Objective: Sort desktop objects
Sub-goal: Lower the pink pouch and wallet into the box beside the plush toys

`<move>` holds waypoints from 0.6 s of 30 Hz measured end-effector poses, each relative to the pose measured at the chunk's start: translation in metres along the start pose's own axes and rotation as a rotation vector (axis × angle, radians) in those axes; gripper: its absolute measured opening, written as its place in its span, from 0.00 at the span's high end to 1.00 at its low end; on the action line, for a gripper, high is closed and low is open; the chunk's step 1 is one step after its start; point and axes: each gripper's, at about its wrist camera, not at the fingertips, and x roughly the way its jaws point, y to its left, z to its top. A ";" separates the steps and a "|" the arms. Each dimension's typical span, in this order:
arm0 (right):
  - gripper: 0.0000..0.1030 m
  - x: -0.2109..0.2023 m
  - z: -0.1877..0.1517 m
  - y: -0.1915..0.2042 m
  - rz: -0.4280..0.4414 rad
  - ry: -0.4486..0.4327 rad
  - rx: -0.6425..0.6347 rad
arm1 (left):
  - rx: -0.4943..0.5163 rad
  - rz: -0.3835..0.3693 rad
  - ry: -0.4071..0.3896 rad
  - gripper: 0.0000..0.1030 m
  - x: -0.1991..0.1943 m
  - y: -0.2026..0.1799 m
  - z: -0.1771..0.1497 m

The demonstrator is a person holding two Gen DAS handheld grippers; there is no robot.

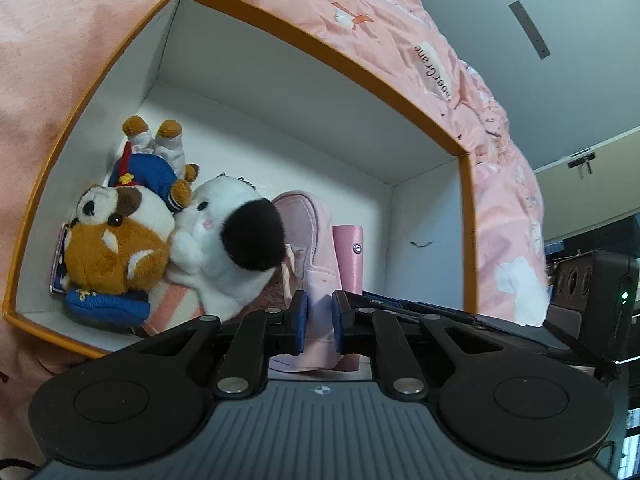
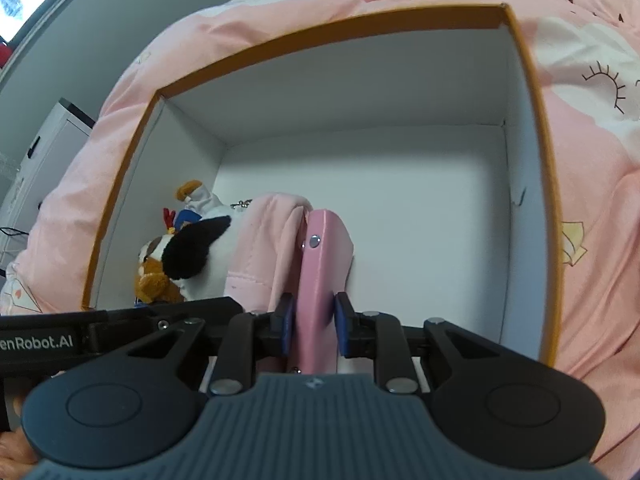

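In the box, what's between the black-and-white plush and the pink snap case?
A pale pink fabric pouch lies between the black-and-white plush and the pink snap case, touching the case. Clearest in the right wrist view.

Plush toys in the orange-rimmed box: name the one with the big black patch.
The white plush toy, lying beside the pink fabric pouch. The brown-and-white plush dog next to it has no black patch.

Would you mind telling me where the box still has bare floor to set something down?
The free patch is the white floor between the pink case and the box's right wall, reaching to the back wall. The left side is crowded: brown and white plush dog, black-eared white plush and pink fabric pouch lie packed together.
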 end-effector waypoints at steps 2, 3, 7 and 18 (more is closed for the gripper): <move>0.78 0.005 0.001 0.000 -0.004 0.005 0.005 | 0.018 0.016 -0.006 0.86 0.003 0.000 -0.001; 0.78 0.005 0.001 0.000 -0.007 0.005 0.008 | 0.028 0.022 -0.009 0.86 0.001 0.000 -0.001; 0.75 0.002 -0.002 0.003 -0.029 -0.003 -0.010 | 0.065 0.055 -0.015 0.86 0.001 -0.002 -0.002; 0.75 -0.001 -0.006 -0.005 0.023 -0.023 0.047 | 0.084 0.087 -0.022 0.84 0.011 0.001 0.000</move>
